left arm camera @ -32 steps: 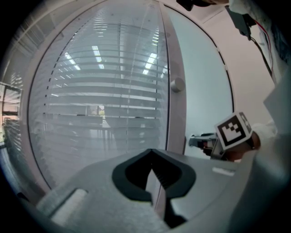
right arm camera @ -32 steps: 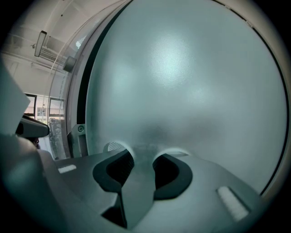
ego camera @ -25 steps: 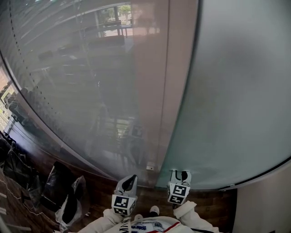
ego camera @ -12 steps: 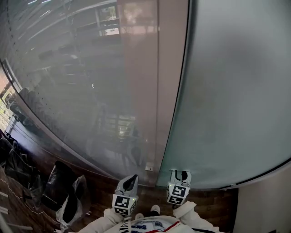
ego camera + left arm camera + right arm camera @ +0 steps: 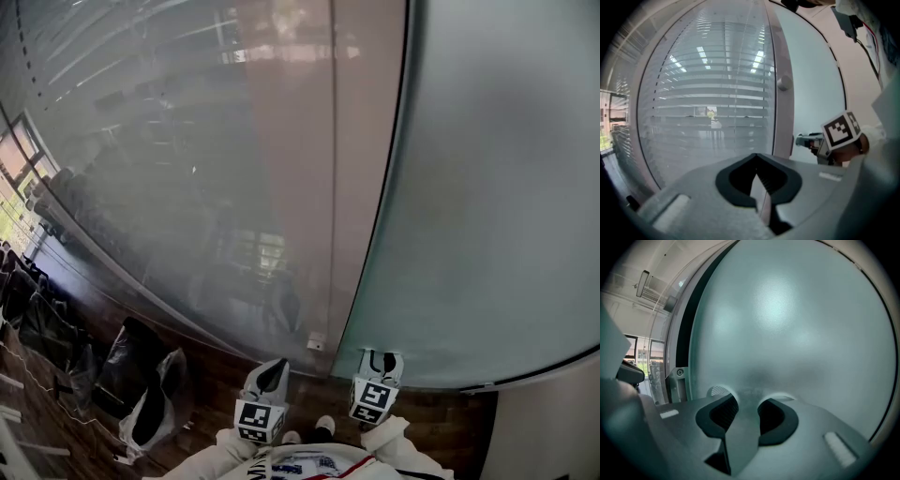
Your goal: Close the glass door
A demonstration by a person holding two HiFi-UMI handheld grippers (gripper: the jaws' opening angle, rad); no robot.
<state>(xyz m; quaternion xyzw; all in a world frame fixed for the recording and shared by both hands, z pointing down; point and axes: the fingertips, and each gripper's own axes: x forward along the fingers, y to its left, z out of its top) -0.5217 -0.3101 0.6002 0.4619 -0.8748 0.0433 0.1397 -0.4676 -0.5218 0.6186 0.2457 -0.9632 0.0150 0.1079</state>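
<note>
The frosted glass door [image 5: 487,187] fills the right of the head view, its dark left edge beside a pinkish frame post [image 5: 328,187]. My right gripper [image 5: 378,361] points at the door's lower part, right up against the glass. In the right gripper view its jaws [image 5: 746,401] stand open, and only the frosted pane [image 5: 787,324] shows in the gap. My left gripper [image 5: 269,373] hangs left of it, facing the glass panel with blinds [image 5: 169,169]. Its jaws [image 5: 757,176] look shut, with nothing between them. The right gripper [image 5: 802,140] shows in the left gripper view.
Black bags [image 5: 131,375] lie on the wood floor [image 5: 441,412] at the lower left. A round knob [image 5: 784,83] sits on the frame post. A metal bracket [image 5: 678,373] is at the door's left edge. A white wall [image 5: 553,422] stands at the right.
The head view has swung a little, so the door edge and frame shift in the picture. Both grippers stay where they were.
</note>
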